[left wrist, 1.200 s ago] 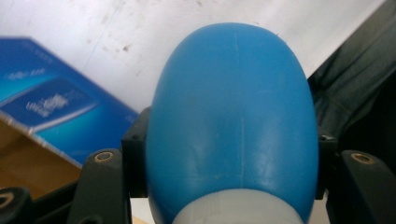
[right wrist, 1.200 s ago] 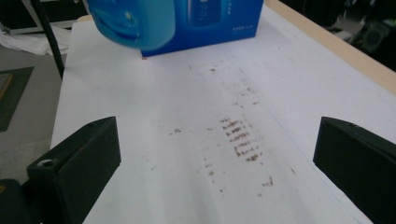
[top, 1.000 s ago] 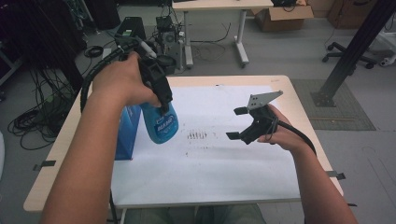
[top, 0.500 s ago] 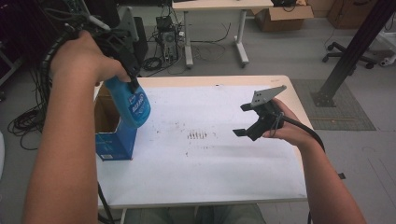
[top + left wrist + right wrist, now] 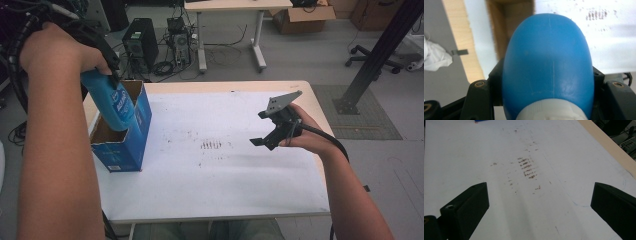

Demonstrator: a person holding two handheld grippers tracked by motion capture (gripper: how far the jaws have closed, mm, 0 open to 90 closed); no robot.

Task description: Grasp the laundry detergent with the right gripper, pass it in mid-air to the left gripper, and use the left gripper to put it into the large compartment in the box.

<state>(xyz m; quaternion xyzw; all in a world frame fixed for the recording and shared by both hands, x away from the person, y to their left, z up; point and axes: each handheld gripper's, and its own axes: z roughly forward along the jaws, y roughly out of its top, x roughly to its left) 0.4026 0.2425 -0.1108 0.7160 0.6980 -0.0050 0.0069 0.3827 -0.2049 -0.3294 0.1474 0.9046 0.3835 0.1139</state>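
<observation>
From the high view, my left gripper grips the blue bottle above the open box; lowering it inside is left. The left gripper view shows the jaws clamped on it. In the right gripper view, my right gripper stands wide open, empty.

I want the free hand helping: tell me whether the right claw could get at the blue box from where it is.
Probably yes. The right claw stands open and holds nothing, and bare white sheet lies between it and the blue box. The left claw hangs the blue bottle over the box's open top.
</observation>
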